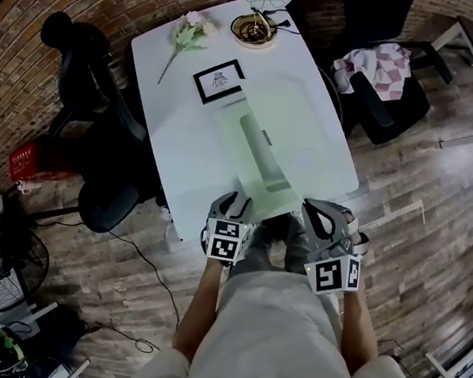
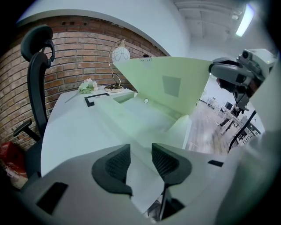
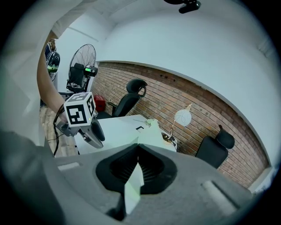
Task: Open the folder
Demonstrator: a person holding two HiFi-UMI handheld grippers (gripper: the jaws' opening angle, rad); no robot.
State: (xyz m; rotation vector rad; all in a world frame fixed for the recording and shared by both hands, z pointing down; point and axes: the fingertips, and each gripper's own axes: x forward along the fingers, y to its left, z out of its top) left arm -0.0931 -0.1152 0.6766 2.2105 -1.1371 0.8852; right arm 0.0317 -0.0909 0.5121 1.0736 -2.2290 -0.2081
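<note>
— Since that folder (image 1: 266, 135) is only thin, see-through green plastic, how do you reckon it will handle?

— Light and floppy, I'd say, and a bit slick. A cover like that bends rather than swinging flat, so the best hold is on its free edge near a corner, far from the spine. The bottom sheet wants holding down, so the whole thing doesn't slide on the white table (image 1: 170, 103).

— Where is it lying?

— Along the middle of the table. In the head view it runs from the centre down to the near edge, just above both grippers. In the left gripper view its top cover stands raised like a tilted lid across the upper centre, with the bottom sheet flat beneath.

— And the right gripper (image 3: 137, 165)?

— Clamped on the thin edge of the cover, with the sheet running straight up between its closed jaws. It sits right of centre, low in the head view, and tips gently downward.

— The left gripper (image 2: 140, 154)?

— Its jaws are a little apart. The near corner of a pale sheet, seemingly the folder's bottom one, lies in the gap, but the pads (image 2: 115, 165) don't press on it. It points down more steeply, left of centre in the head view, with the forearm close to the body.
</note>
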